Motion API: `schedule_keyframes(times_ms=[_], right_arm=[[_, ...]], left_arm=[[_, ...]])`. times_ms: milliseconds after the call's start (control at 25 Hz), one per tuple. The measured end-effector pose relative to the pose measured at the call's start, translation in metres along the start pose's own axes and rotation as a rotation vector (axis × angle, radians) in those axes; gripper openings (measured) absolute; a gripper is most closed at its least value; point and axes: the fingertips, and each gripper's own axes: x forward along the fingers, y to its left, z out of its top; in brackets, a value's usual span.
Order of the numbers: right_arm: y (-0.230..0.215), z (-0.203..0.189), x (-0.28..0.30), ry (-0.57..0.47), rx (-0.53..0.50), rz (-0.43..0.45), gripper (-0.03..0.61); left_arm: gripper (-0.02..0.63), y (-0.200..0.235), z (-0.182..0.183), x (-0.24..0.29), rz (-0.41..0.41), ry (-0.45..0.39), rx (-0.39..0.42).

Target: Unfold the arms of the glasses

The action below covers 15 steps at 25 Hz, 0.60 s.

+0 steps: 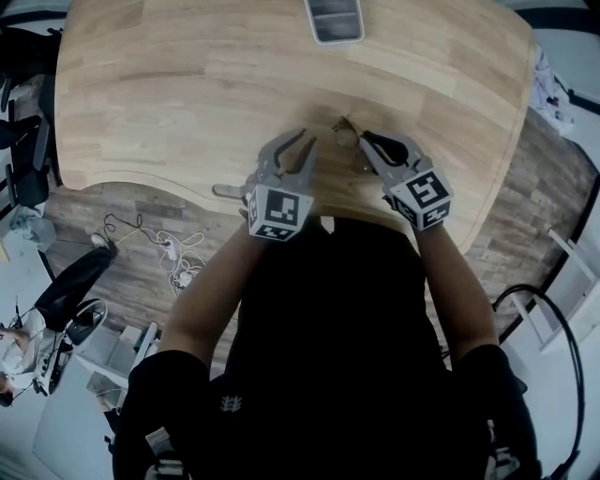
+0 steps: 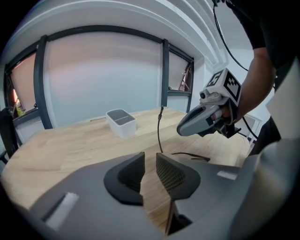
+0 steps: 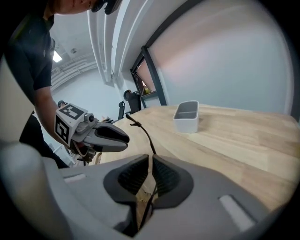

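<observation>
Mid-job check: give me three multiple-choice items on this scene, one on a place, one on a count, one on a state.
1. Where does the white box stand?
A) on the far side of the table
B) on the floor
C) on a chair

2. How many grippers grip the glasses?
A) none
B) one
C) two

3. How do the jaws of the left gripper stand?
A) shut on the box
B) shut on the glasses
C) apart, nothing between

Answers:
1 A, the head view shows it across the tabletop.
2 B, only the right gripper clamps them.
3 C, bare wood shows in the gap.
</observation>
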Motion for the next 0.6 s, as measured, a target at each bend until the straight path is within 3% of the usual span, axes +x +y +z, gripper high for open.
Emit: schedule_keyframes(times_ms=[320, 600], right_arm=[[-0.002, -0.019, 0.018, 0.059, 0.005, 0.034, 0.026], [-0.007, -0.033, 0.032, 0.140, -0.055, 0.003, 0.026]], left_arm=[[0.039, -0.005, 0.008, 0.007, -0.012, -0.023, -0.007], [0.031, 0.002, -0.006, -0.002, 0.011, -0.016, -0.035]])
